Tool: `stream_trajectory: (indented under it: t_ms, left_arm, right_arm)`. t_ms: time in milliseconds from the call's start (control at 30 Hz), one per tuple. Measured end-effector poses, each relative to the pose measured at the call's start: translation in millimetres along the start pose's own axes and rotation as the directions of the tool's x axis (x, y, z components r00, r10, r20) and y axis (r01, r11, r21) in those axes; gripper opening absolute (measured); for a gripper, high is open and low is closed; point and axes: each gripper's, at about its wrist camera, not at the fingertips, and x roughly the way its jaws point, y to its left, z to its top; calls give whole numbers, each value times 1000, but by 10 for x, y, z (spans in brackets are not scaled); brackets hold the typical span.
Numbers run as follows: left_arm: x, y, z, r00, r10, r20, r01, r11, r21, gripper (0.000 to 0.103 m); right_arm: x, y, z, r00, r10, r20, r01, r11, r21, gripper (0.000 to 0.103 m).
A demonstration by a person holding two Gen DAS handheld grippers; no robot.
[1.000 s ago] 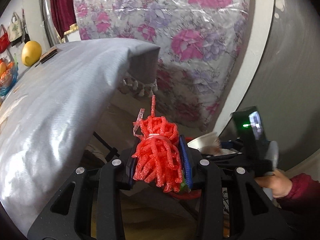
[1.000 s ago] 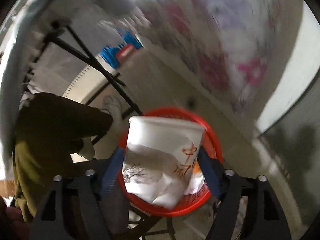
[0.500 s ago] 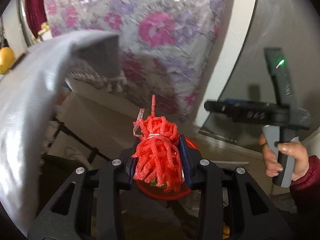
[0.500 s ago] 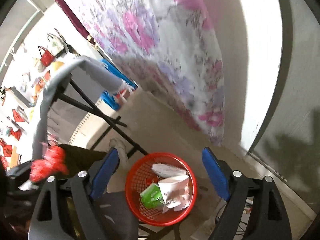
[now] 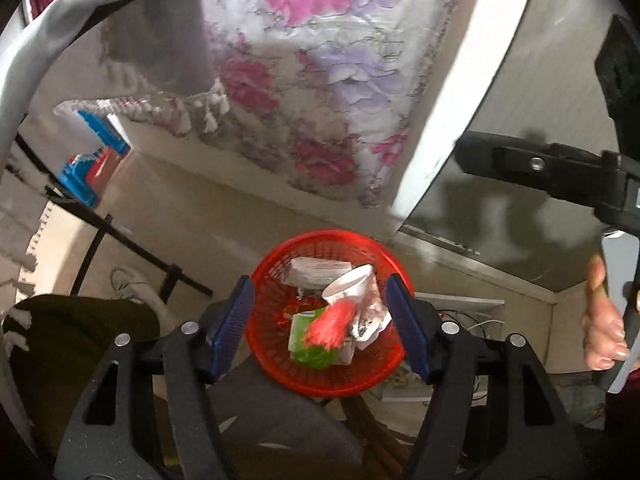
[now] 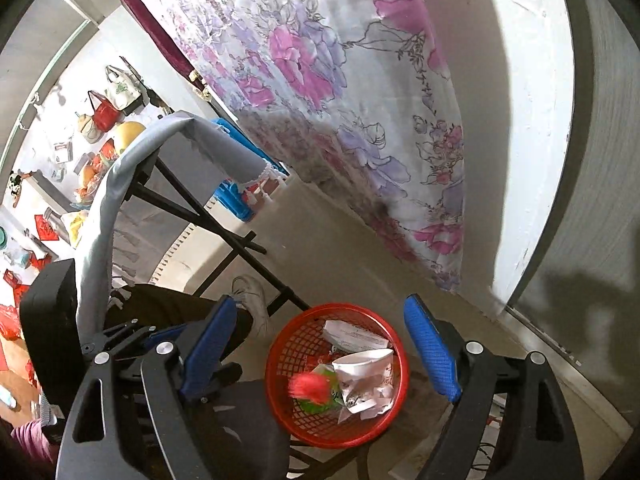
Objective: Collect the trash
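Note:
A red mesh basket (image 5: pixel 280 364) stands on the floor below both grippers; it also shows in the right wrist view (image 6: pixel 280 360). In it lie a crushed white paper cup (image 5: pixel 352 286), a flat white box (image 5: pixel 316 270) and a green wrapper (image 5: pixel 300 336). A red foam net (image 5: pixel 332 326) is blurred in the air over the basket, free of any gripper; the right wrist view shows the net (image 6: pixel 310 388) too. My left gripper (image 5: pixel 320 320) is open and empty above the basket. My right gripper (image 6: pixel 320 354) is open and empty, also above it.
A grey-clothed folding table (image 6: pixel 120 184) with black legs stands at the left. A floral sheet (image 5: pixel 340 60) hangs on the wall behind. Blue and red crates (image 5: pixel 92 164) sit under the table. My leg and white shoe (image 5: pixel 128 284) are left of the basket.
The right gripper opened and dropped the paper cup into the basket, then rose. The left gripper moved over the basket, opened and released the red foam net, which is falling.

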Motion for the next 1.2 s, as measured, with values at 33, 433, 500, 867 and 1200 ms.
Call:
stream_trajectory:
  t_ms: [33,433,500,867,1200]
  left_arm:
    - [-8,7,-13,1000,6,-2,-6,1000,-5,68]
    - [-650,-170,-253,988,111,108,-112,994,7,86]
    - [-770,-197,-299,986,103,130,-104,995,0,87]
    - [-1000,-166,-412,981,116,155,-112,993,-33,93]
    - [-965,-100,-406,980,135,148,-129,990,-53,93]
  right_arm:
    - [-17,17,-10,1000,-5,-4,5,1000,-5,84]
    - [-366,301,-442,965,-210,-158,176,963,-204,97]
    - [-438,316,-508,953,-245,-178,201,952,-233,97]
    - [-500,626,-674,939,-304,-163,233,908,-349,97]
    - [-391,590,-744,934,-310,-177,233,906,-353,97]
